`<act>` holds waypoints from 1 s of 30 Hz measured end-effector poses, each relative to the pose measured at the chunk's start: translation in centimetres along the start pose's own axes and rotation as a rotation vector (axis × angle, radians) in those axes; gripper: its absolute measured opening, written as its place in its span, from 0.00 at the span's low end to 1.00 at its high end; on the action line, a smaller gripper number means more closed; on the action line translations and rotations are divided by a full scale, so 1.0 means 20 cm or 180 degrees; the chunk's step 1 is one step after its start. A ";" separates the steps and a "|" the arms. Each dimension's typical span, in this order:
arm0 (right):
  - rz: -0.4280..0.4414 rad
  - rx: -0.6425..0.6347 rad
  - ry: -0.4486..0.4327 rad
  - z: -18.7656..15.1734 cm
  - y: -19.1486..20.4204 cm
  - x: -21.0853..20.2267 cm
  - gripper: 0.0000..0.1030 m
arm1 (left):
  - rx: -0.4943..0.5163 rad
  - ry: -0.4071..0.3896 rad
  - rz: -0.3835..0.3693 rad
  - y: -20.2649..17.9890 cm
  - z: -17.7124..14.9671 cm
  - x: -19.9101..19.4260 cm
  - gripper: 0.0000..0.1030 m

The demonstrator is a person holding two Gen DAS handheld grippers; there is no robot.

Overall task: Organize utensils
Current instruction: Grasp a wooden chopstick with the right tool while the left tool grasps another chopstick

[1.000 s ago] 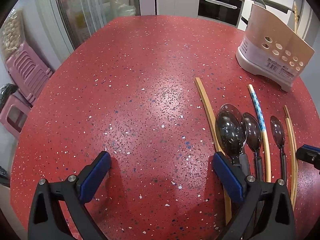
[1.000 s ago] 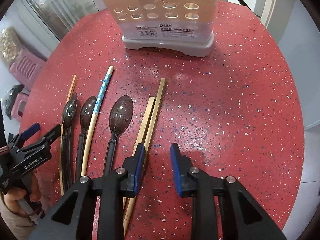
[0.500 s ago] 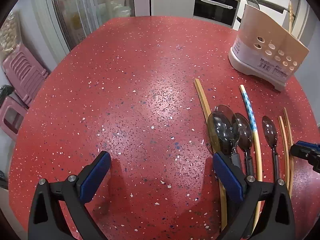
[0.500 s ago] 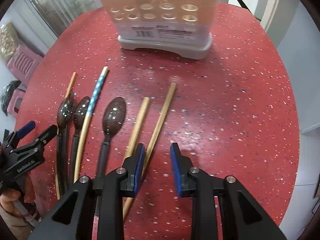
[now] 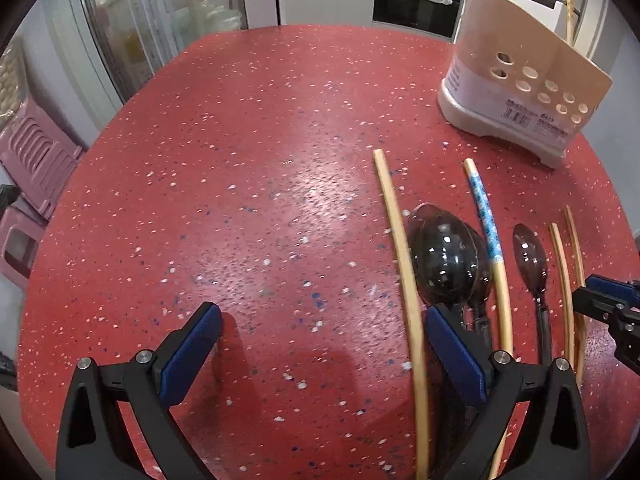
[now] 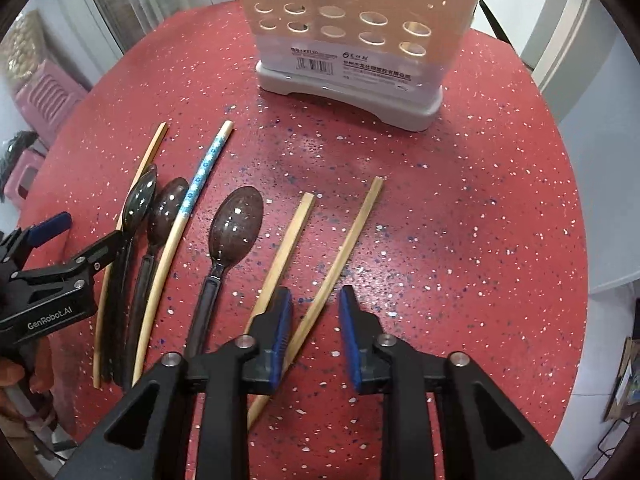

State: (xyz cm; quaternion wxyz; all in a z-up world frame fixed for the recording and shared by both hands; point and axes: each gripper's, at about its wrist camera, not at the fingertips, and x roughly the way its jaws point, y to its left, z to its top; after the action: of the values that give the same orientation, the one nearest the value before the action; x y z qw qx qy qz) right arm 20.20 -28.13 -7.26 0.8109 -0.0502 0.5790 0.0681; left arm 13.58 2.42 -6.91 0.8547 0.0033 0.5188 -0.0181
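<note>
On the red speckled table, two plain wooden chopsticks lie splayed apart. The right one (image 6: pixel 352 236) runs between the jaws of my right gripper (image 6: pixel 316 296), close to the left pad (image 6: pixel 282 320). The jaws are closing, and the pads do not press it. Its neighbour (image 6: pixel 292 232) passes under that left finger. Further left lie a dark spoon (image 6: pixel 236 228), a blue-patterned chopstick (image 6: pixel 200 176), two more dark spoons (image 6: pixel 166 208) and another plain chopstick (image 6: pixel 150 156). My left gripper (image 5: pixel 322 314) hangs wide open with nothing between its fingers, its right finger over the spoon handles (image 5: pixel 444 260).
A beige utensil rack (image 6: pixel 352 60) with round holes stands at the table's far side, beyond the utensils (image 5: pixel 516 96). Pink stools (image 5: pixel 36 160) stand on the floor to the left. A glass-door cabinet and an oven are behind the table.
The right-hand chopstick has swung away from its neighbour and now lies between the right jaws, which have narrowed a little. The left gripper has barely moved.
</note>
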 end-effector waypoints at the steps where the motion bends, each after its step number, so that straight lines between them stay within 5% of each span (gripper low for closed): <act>1: -0.0010 0.0004 -0.0010 0.00 0.00 0.00 0.14 | 0.0014 -0.0003 -0.0032 -0.01 0.00 0.00 1.00; 6: 0.0021 0.0034 -0.0049 -0.03 -0.02 -0.01 0.06 | 0.0107 0.0036 -0.0066 -0.04 0.04 -0.01 1.00; 9: 0.0122 0.0085 -0.0086 -0.05 -0.06 -0.01 0.06 | 0.0194 0.0052 -0.0121 -0.08 0.06 -0.02 0.88; 12: 0.0267 0.0151 -0.0100 -0.07 -0.11 -0.02 0.06 | 0.0340 0.0065 -0.0190 -0.13 0.07 -0.04 0.64; 14: 0.0333 0.0173 -0.0128 -0.09 -0.13 -0.02 0.06 | 0.0443 0.0081 -0.0234 -0.16 0.08 -0.04 0.35; 15: 0.0389 0.0193 -0.0149 -0.09 -0.15 -0.03 0.06 | 0.0482 0.0094 -0.0268 -0.17 0.08 -0.04 0.31; 30: 0.1057 0.0327 -0.0747 -0.18 -0.35 -0.33 0.06 | -0.0125 -0.0664 -0.0593 -0.04 0.00 -0.39 0.30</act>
State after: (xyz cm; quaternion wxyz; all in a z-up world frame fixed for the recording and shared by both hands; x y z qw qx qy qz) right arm 16.00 -35.86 -2.18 0.8520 0.0956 0.4836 0.1766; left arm 9.95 1.92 -0.01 0.8985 -0.0635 0.4254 -0.0874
